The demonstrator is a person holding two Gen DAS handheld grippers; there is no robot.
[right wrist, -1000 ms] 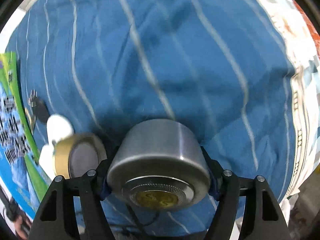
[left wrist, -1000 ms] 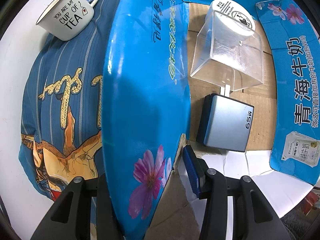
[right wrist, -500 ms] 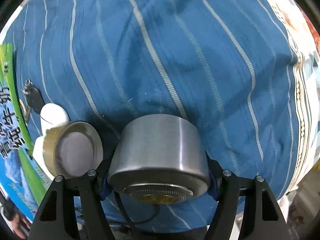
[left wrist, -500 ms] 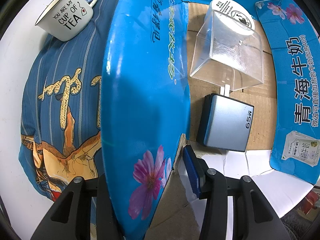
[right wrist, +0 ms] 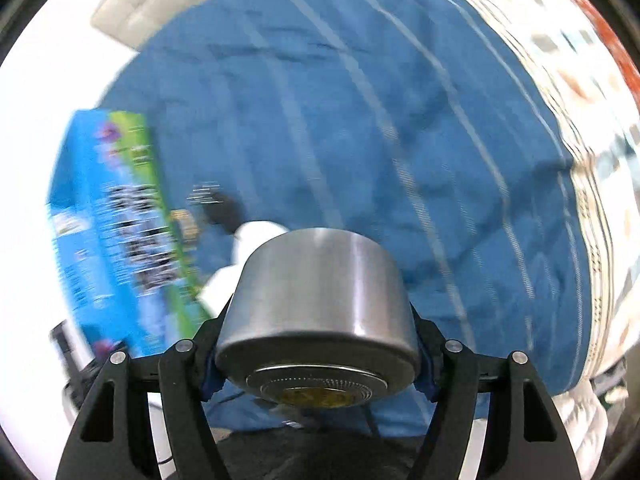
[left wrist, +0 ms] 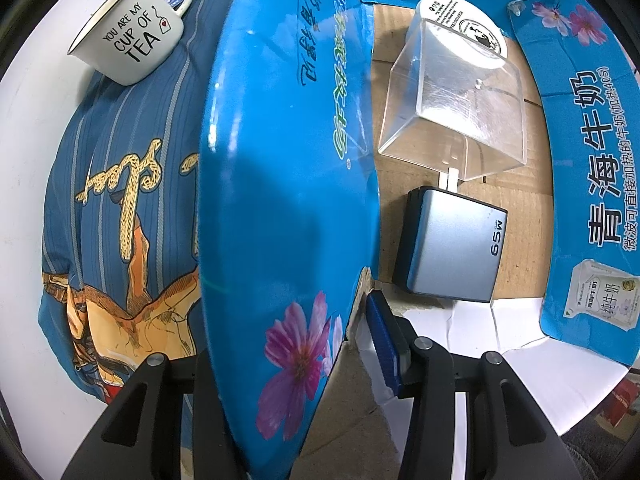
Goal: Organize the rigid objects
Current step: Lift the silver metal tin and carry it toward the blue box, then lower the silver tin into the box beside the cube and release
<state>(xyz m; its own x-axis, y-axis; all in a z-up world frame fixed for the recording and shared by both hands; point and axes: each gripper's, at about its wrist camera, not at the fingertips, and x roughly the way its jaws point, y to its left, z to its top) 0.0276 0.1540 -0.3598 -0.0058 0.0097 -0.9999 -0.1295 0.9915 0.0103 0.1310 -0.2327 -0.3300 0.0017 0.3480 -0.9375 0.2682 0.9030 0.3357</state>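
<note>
Brushed steel, a squat metal canister (right wrist: 320, 304) is clamped between the right gripper (right wrist: 316, 364) jaws above the blue striped cloth (right wrist: 400, 140), while the box flap (left wrist: 288, 200) is pinched aside by the left gripper (left wrist: 280, 364), apparently to keep the carton's cardboard floor (left wrist: 520, 176), at three o'clock, open for it.

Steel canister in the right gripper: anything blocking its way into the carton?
Partly. The steel canister sits clamped in the right gripper. The left gripper holds the carton flap aside; a clear plastic box and grey charger already lie inside.
</note>
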